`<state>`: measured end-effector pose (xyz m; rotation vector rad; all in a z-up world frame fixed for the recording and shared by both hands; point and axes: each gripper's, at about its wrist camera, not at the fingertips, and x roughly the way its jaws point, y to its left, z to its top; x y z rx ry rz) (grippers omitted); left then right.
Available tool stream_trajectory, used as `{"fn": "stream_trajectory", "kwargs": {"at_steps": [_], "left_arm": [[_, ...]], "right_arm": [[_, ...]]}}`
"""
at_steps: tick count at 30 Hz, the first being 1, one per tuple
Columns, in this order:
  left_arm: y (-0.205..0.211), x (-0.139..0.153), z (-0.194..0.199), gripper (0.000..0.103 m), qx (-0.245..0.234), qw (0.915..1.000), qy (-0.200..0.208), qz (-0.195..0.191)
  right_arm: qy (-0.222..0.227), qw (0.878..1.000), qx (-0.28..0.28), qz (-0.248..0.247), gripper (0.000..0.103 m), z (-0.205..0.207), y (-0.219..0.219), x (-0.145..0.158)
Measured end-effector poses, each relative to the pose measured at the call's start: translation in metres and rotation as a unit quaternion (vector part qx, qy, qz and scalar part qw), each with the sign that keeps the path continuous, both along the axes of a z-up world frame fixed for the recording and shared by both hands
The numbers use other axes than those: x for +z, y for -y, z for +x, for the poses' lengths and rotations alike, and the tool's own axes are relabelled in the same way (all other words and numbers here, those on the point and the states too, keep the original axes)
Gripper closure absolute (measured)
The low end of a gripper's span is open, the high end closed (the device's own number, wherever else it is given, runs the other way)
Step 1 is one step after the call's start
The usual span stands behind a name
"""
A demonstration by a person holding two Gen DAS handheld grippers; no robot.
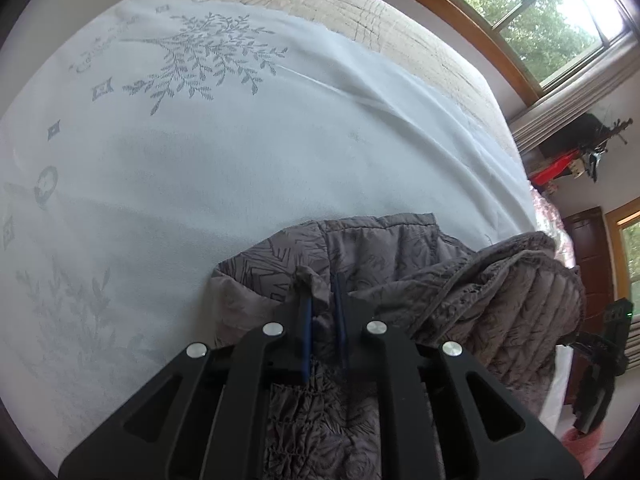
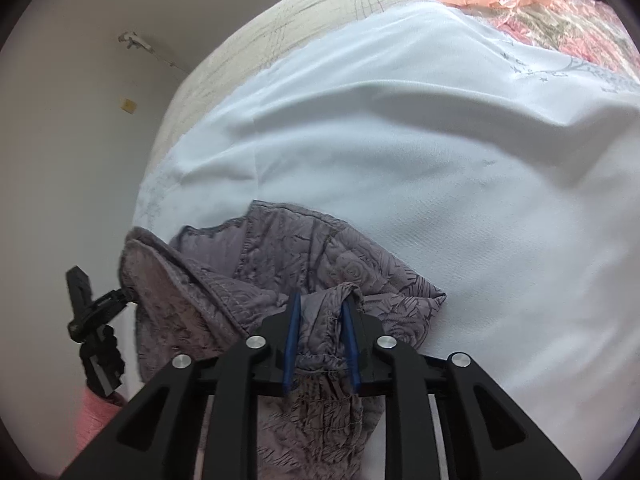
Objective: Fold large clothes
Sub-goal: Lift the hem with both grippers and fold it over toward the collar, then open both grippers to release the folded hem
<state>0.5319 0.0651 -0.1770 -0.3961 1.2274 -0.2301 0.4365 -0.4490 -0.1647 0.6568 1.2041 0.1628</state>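
- The jacket (image 1: 400,264), a grey quilted one with a leaf-and-rose print, lies bunched on the sheet (image 1: 240,160) at the bed's near edge; most of the bed beyond it is bare sheet, which leaves room to spread and fold it
- The left gripper (image 1: 322,292) has its blue pads (image 1: 306,320) pinched on a bunched ridge of jacket cloth, jaws nearly together with fabric between them; it grips an edge, probably so that side can be lifted or carried over
- The right gripper (image 2: 322,312) likewise clamps a gathered, stitched hem of the jacket (image 2: 320,256) between its pads (image 2: 294,320); the jaws stand a little wider, since the wad of cloth is thicker
- Each gripper shows at the edge of the other's view, the right one (image 1: 600,360) low at the side, the left one (image 2: 92,320) beside the jacket's fleecy collar; the two holds sit on opposite ends of the garment, which suits drawing it taut between them
- The middle of the jacket slumps in folds, with the ribbed lining turned out, so the garment looks not yet flattened; I judge the fold is at an early stage
- The sheet (image 2: 400,140) is rumpled towards the far edge, where bare mattress (image 1: 400,20) shows; a drag across it could pull the wrinkles along
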Motion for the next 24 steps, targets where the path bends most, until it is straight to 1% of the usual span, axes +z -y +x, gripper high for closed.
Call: {"fn": "stream_trajectory", "kwargs": {"at_steps": [2, 3, 4, 5, 6, 7, 8, 9, 11, 12, 14, 16, 20, 21, 22, 23, 24], "left_arm": [[-0.010, 0.010, -0.004, 0.089, 0.002, 0.9996, -0.002, -0.028], [-0.014, 0.014, -0.007, 0.086, 0.002, 0.9993, -0.001, -0.037], [-0.018, 0.019, -0.010, 0.083, 0.002, 0.9991, 0.001, -0.043], [-0.022, 0.024, -0.014, 0.077, 0.002, 0.9990, 0.003, -0.044], [-0.028, 0.031, -0.020, 0.064, 0.005, 0.9991, 0.009, -0.040], [-0.032, 0.036, -0.025, 0.061, 0.007, 0.9991, 0.017, -0.039], [-0.037, 0.043, -0.032, 0.060, 0.008, 0.9990, 0.028, -0.035], [-0.039, 0.044, -0.036, 0.060, 0.006, 0.9991, 0.030, -0.028], [-0.039, 0.042, -0.043, 0.060, 0.000, 0.9996, 0.028, -0.007], [-0.035, 0.038, -0.047, 0.060, -0.007, 0.9996, 0.025, 0.011], [-0.024, 0.027, -0.055, 0.060, -0.024, 0.9990, 0.016, 0.033], [-0.019, 0.019, -0.059, 0.060, -0.033, 0.9987, 0.009, 0.039], [-0.010, 0.004, -0.068, 0.060, -0.038, 0.9976, 0.004, 0.057], [-0.009, 0.003, -0.069, 0.060, -0.037, 0.9975, 0.006, 0.060], [-0.008, 0.003, -0.070, 0.062, -0.035, 0.9974, 0.010, 0.062], [-0.008, 0.004, -0.071, 0.067, -0.034, 0.9975, 0.012, 0.062], [-0.008, 0.004, -0.073, 0.074, -0.033, 0.9975, 0.013, 0.061]], "right_arm": [[0.008, 1.000, 0.002, 0.013, 0.076, -0.007, 0.005, 0.008], [0.013, 1.000, 0.003, 0.018, 0.070, -0.011, 0.007, 0.013], [0.016, 1.000, 0.001, 0.016, 0.051, -0.014, 0.009, 0.016], [0.022, 1.000, -0.011, -0.008, 0.036, -0.021, 0.012, 0.023], [0.035, 0.999, -0.023, -0.029, 0.019, -0.028, 0.015, 0.031], [0.048, 0.998, -0.024, -0.031, 0.020, -0.033, 0.017, 0.036], [0.050, 0.998, -0.021, -0.023, 0.020, -0.037, 0.017, 0.038], [0.046, 0.999, -0.019, -0.018, 0.023, -0.040, 0.016, 0.037], [0.041, 0.999, -0.013, -0.023, 0.026, -0.044, 0.010, 0.034], [0.036, 0.999, -0.002, -0.032, 0.028, -0.046, 0.002, 0.029], [0.025, 0.999, 0.007, -0.046, 0.029, -0.046, -0.008, 0.019], [0.012, 0.999, 0.013, -0.046, 0.033, -0.046, -0.016, 0.008], [0.001, 0.998, 0.015, -0.057, 0.036, -0.042, -0.029, -0.009], [-0.001, 0.998, 0.016, -0.053, 0.039, -0.040, -0.031, -0.012], [-0.002, 0.999, 0.017, -0.049, 0.043, -0.040, -0.033, -0.014], [-0.003, 0.999, 0.018, -0.046, 0.047, -0.039, -0.035, -0.016], [-0.002, 0.999, 0.019, -0.047, 0.054, -0.038, -0.038, -0.017]]}}
